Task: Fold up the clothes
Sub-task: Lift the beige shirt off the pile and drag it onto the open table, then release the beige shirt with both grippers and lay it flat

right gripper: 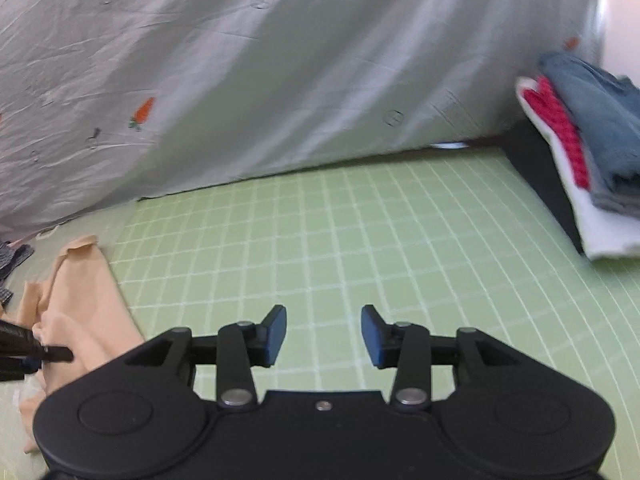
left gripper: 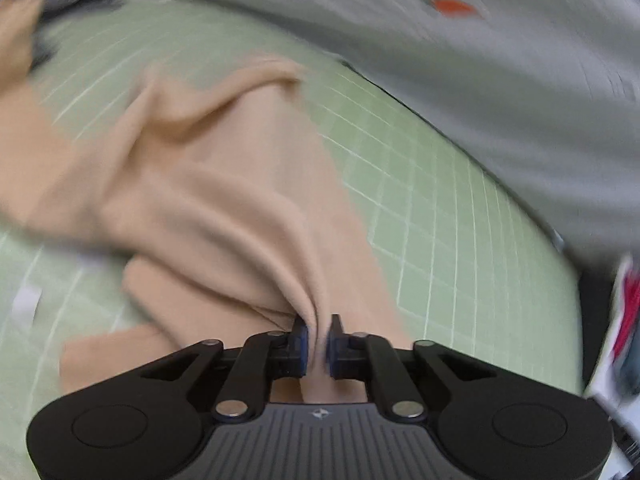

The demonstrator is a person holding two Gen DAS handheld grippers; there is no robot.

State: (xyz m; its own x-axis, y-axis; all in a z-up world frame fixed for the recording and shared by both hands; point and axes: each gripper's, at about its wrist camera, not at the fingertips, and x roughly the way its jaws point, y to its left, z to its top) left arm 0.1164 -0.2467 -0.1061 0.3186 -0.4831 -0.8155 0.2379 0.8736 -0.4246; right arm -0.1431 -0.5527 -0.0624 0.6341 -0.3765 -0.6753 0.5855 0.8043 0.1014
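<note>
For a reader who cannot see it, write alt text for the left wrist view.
The left hand-held gripper pinches a fold of a tan garment that lies crumpled on a green grid mat. Pale printed fabric lies blurred beyond.

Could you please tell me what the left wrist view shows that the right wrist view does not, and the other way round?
Only the left wrist view shows the left hand-held gripper from behind, shut on a bunched fold of the beige garment. Only the right wrist view shows the right hand-held gripper, open over bare mat, and the blue folded cloth topping the stack. Both show the green grid mat, the grey printed sheet and the beige garment.
</note>
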